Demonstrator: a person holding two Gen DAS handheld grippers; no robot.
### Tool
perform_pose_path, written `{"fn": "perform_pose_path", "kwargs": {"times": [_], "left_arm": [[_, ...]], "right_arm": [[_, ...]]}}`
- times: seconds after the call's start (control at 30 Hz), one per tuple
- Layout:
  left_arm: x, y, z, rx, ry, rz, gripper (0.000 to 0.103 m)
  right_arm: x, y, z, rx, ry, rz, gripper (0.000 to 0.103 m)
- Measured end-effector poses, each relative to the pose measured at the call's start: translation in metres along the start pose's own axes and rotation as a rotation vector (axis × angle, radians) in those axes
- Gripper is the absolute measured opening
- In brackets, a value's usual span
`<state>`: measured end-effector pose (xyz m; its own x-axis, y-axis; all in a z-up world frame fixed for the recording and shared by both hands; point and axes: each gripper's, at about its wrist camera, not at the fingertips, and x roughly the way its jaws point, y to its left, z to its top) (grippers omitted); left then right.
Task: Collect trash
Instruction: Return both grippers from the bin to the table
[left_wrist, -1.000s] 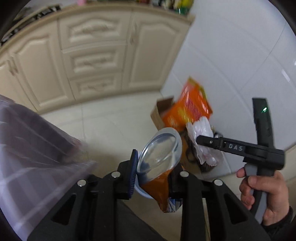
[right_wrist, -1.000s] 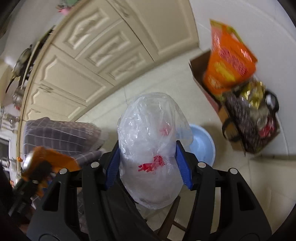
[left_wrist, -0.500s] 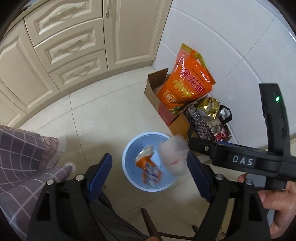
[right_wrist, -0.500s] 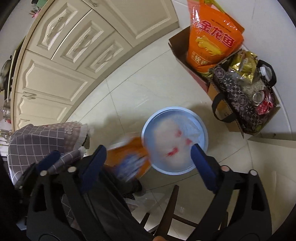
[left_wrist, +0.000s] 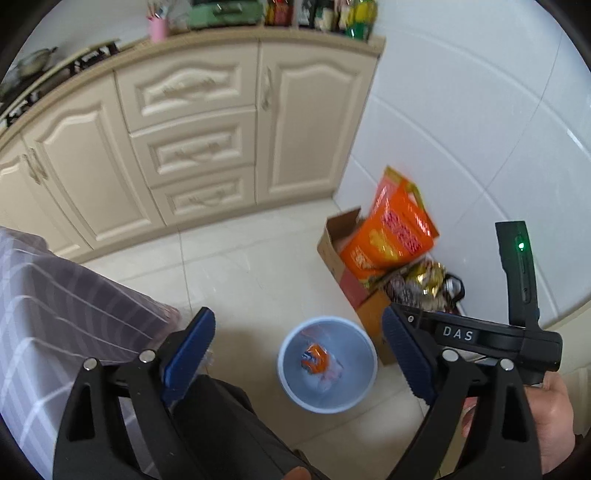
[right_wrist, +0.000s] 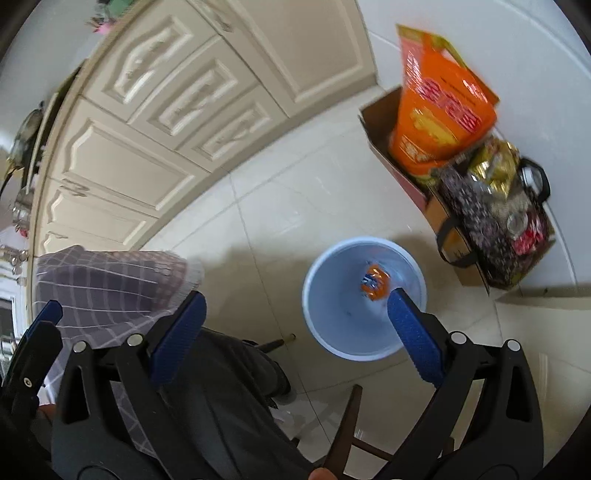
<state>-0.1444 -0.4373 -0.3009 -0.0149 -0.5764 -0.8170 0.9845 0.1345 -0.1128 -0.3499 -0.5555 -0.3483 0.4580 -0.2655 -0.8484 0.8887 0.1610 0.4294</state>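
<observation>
I see bright, even daylight in both views. Soft shadows lie on the floor tiles (right_wrist: 295, 206) left of the blue bin (right_wrist: 325, 332). Fisheye bends the cabinets (left_wrist: 192, 122); corners go black. The orange bag (right_wrist: 439, 110) is slightly blurred.

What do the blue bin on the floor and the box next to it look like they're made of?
The bin looks like smooth moulded plastic: pale blue, even colour, rounded rim with a soft sheen. The box looks like corrugated cardboard: matt brown, with a folded-up flap and creased edges. The wrapper inside the bin seems to be glossy printed film, though it is too blurred to be sure.
</observation>
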Motion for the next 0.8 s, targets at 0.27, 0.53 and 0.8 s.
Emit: {"fn": "perform_pose_path", "kwargs": {"times": [0.27, 0.53, 0.8], "left_arm": [[-0.080, 0.023, 0.008, -0.050, -0.166, 0.048, 0.091], [-0.150, 0.056, 0.007, -0.119, -0.310, 0.131, 0.092], [-0.215, 0.095, -0.010, -0.175, -0.424, 0.244, 0.092]], "right_arm": [[-0.057, 0.082, 0.011, -0.138, -0.126, 0.101, 0.097], [-0.099, 0.172, 0.001, -0.307, -0.196, 0.218, 0.097], [-0.126, 0.253, -0.023, -0.458, -0.225, 0.322, 0.097]]}}
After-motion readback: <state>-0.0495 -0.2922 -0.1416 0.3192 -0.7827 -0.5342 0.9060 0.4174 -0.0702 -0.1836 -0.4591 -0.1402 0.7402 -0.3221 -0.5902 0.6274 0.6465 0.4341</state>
